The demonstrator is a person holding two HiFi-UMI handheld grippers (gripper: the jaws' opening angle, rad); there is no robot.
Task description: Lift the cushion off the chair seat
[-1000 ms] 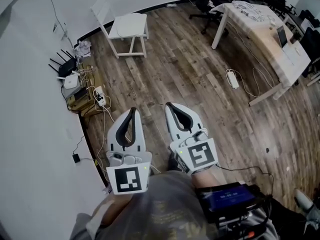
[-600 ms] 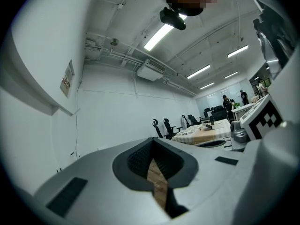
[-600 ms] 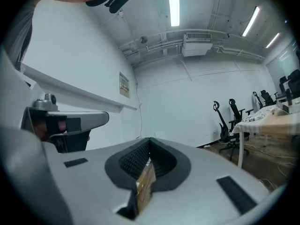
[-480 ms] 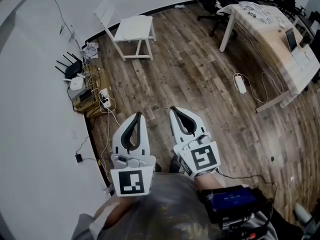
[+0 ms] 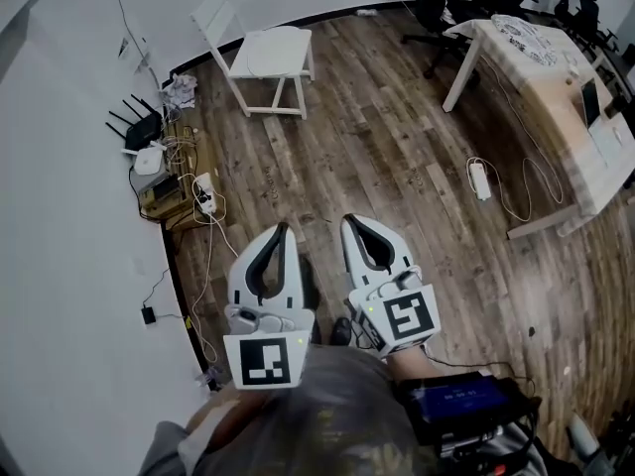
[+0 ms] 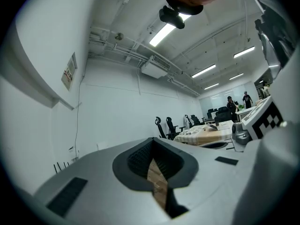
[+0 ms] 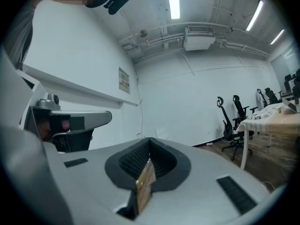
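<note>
Across the room, at the far wall in the head view, stands the white chair [image 5: 220, 16], and on its seat a pale cushion [image 5: 272, 52]. At this range the cushion is hard to tell from the seat itself, so take that as my best reading. Nothing of the lift is done: the cushion lies flat on the seat, untouched, well apart from both grippers, with a long stretch of wooden floor [image 5: 397, 157] between. All of it is left: the approach, the grasp, the lift. Now the pose. The 2 grippers sit close in front of the person's body, side by side and near each other, both pointing level and roughly toward the chair. The left gripper [image 5: 284, 229] has its jaws together, with only floorboards showing through the slot in its own view and nothing held. The right gripper [image 5: 349, 221] matches it, jaws closed and empty.
</note>
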